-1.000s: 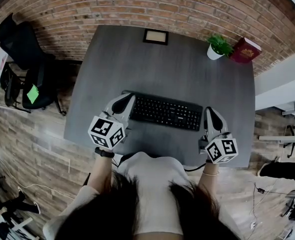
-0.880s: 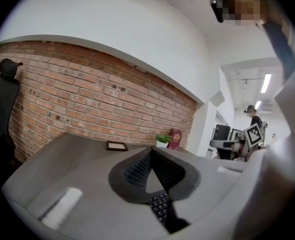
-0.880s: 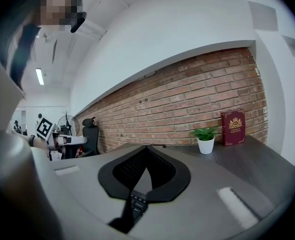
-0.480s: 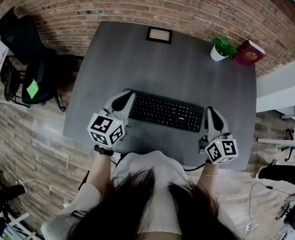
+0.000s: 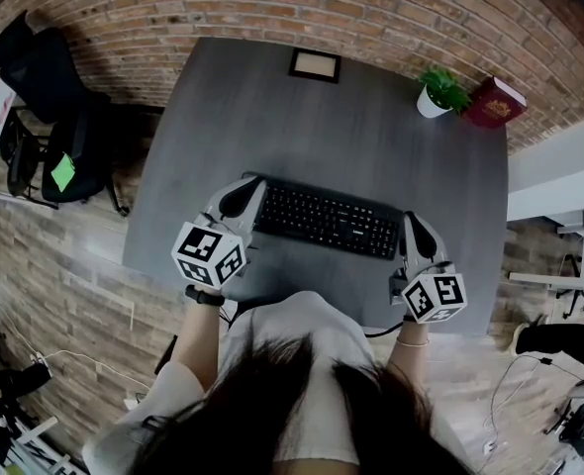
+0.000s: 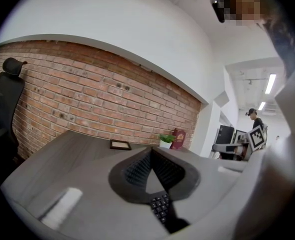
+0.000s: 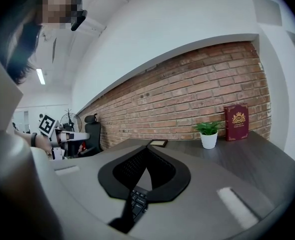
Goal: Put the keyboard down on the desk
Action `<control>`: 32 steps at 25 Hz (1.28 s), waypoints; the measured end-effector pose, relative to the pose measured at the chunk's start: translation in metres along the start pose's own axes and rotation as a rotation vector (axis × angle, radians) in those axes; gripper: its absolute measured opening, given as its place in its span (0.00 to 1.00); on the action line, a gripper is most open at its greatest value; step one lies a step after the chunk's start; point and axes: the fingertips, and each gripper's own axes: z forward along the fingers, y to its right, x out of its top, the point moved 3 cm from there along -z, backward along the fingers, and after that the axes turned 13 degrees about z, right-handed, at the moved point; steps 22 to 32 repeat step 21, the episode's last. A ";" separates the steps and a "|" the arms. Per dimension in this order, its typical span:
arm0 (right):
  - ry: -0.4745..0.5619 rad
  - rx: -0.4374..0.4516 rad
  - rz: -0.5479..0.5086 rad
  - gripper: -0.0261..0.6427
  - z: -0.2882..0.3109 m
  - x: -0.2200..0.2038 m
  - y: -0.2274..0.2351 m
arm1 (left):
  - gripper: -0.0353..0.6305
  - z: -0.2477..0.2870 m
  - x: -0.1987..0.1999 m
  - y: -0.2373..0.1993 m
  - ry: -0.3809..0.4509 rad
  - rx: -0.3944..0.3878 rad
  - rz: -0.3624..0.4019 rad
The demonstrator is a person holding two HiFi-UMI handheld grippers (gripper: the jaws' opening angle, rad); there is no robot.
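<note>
A: left gripper [image 5: 241, 197] and right gripper [image 5: 414, 229] each clamped on one end of the black plastic keyboard [image 5: 327, 220], over the near half of the dark grey table [image 5: 272, 117].
B: resting on it?
A: can't tell. Risk: one side lets go alone, free end drops, keyboard skews.

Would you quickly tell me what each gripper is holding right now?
Left gripper: shut on the keyboard.
Right gripper: shut on the keyboard.
</note>
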 end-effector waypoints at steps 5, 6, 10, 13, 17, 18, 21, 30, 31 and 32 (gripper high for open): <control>-0.005 -0.016 0.008 0.04 0.001 0.001 0.004 | 0.14 -0.002 0.001 -0.003 0.002 0.011 -0.004; -0.004 -0.018 0.009 0.04 0.001 0.002 0.004 | 0.14 -0.002 0.000 -0.003 0.001 0.013 -0.004; -0.003 -0.024 0.007 0.04 0.000 0.003 0.008 | 0.14 -0.003 -0.001 -0.005 -0.003 0.022 -0.002; -0.005 -0.029 0.006 0.04 -0.001 0.003 0.009 | 0.14 -0.004 -0.002 -0.007 -0.004 0.027 -0.002; -0.011 -0.031 0.003 0.04 -0.002 0.002 0.010 | 0.14 -0.005 -0.002 -0.009 -0.007 0.035 -0.002; -0.011 -0.031 0.003 0.04 -0.003 0.002 0.010 | 0.14 -0.005 -0.002 -0.009 -0.007 0.035 -0.002; -0.011 -0.031 0.004 0.04 -0.003 0.003 0.012 | 0.14 -0.004 -0.002 -0.009 -0.007 0.034 0.000; -0.011 -0.031 0.004 0.04 -0.003 0.003 0.012 | 0.14 -0.004 -0.002 -0.009 -0.007 0.034 0.000; -0.011 -0.031 0.004 0.04 -0.003 0.003 0.012 | 0.14 -0.004 -0.002 -0.009 -0.007 0.034 0.000; -0.011 -0.031 0.004 0.04 -0.003 0.003 0.012 | 0.14 -0.004 -0.002 -0.009 -0.007 0.034 0.000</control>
